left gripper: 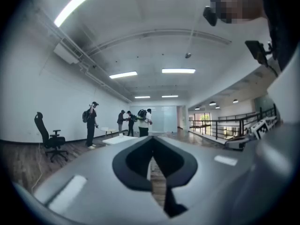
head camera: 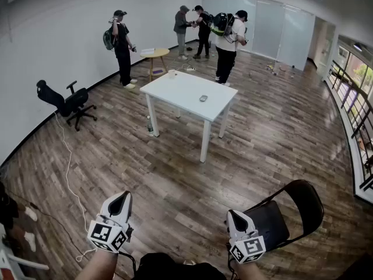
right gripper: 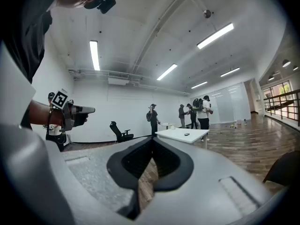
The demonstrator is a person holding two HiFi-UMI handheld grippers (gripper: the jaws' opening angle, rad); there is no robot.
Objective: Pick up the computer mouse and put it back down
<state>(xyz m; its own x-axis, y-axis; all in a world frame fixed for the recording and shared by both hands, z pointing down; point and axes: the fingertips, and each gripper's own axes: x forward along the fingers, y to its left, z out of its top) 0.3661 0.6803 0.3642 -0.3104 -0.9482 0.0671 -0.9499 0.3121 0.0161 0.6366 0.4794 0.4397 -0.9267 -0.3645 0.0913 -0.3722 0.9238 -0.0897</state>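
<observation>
Both tongs sit low in front of me, level and clenched on nothing. On the left gripper [head camera: 120, 198] and the right gripper [head camera: 234, 216] the pads meet at the tips, with only floorboards showing through the gap behind them.

The computer mouse [head camera: 203, 98] lies on the white table [head camera: 175, 89], well apart from me across open floor, so nothing is within reach yet.

Trouble I can see coming: the black folding chair [head camera: 294, 206] stands just beside my right side, and a white cable [head camera: 67, 168] trails over the boards on my left. Either could catch me on the walk in. A person [head camera: 226, 45] stands close behind the table and could crowd the approach. If I arrive with the jaws this tight, I'd likely nudge that small, smooth mouse and send it sliding instead of gripping it.
</observation>
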